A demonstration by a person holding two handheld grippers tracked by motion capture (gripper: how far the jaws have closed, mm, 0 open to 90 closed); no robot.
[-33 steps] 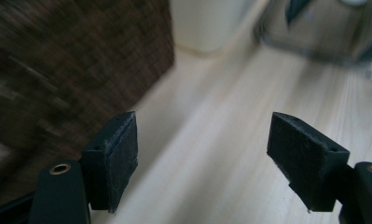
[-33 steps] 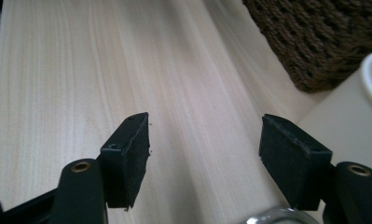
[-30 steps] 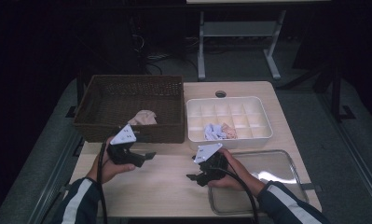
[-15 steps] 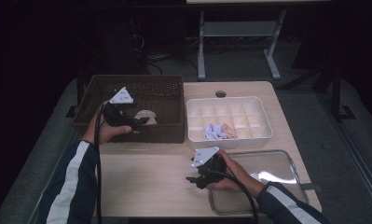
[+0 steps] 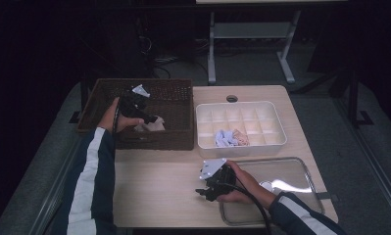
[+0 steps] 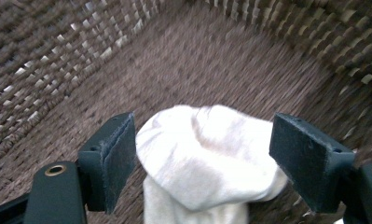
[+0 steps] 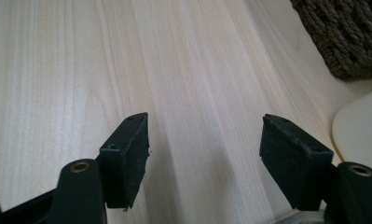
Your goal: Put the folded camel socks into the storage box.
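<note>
Cream knit, a balled sock [image 6: 207, 158], is lying on the floor of the woven basket [image 5: 105, 93] and sitting squarely between the spread jaws of the left gripper [image 6: 202, 158]. One pad is touching its edge while the other is standing clear, so nothing is pinching it yet. It is bunched, with no clear long axis. Closing the jaws looks like the next move. Well apart, the right gripper [image 5: 206, 192] is hovering with its jaws spread over the wooden table [image 7: 81, 60]. Beside the basket, a white divided tray [image 5: 271, 115] is holding two more small bundles, and a clear tray [image 5: 305, 169] lies near it.
</note>
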